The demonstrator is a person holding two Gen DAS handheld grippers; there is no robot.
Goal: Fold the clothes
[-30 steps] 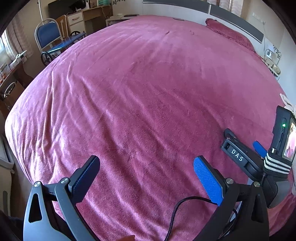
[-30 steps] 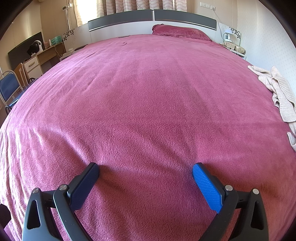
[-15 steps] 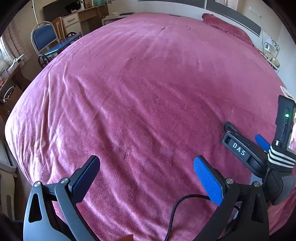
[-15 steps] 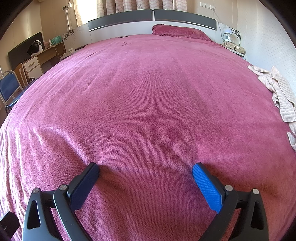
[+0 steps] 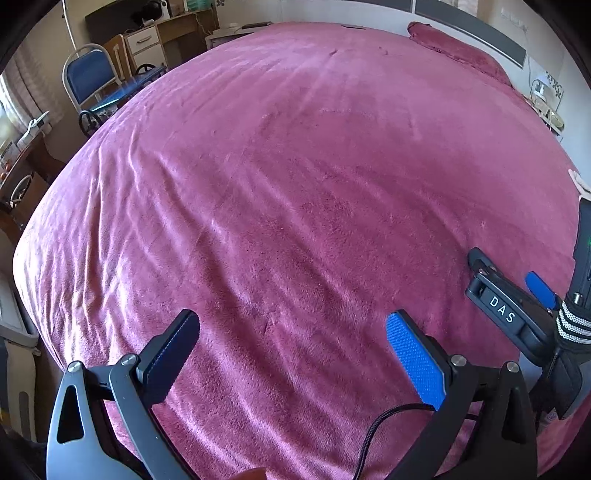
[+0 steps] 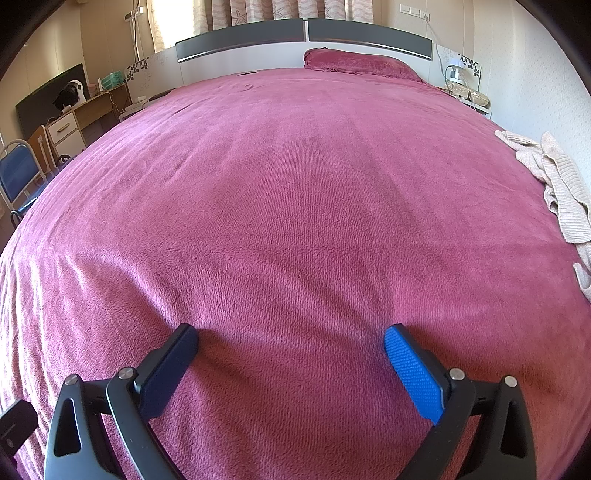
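A crumpled beige knit garment (image 6: 557, 184) lies on the right edge of the bed, far from both grippers; only a sliver of it (image 5: 578, 182) shows in the left wrist view. My left gripper (image 5: 291, 332) hovers open over the magenta bedspread (image 5: 295, 166) with nothing between its fingers. My right gripper (image 6: 290, 343) is also open and empty, low over the bedspread (image 6: 295, 184). In the left wrist view the right gripper's body (image 5: 517, 314) shows at the right, marked DAS.
A magenta pillow (image 6: 358, 62) lies by the grey headboard (image 6: 303, 33). A blue chair (image 5: 88, 77) and a desk with drawers (image 5: 159, 40) stand left of the bed. A nightstand (image 6: 465, 96) with small items is at the far right.
The left wrist view has tilted and shifted slightly, so the right gripper's body sits a little further right and lower. The right wrist view is unchanged. Both grippers stay open.
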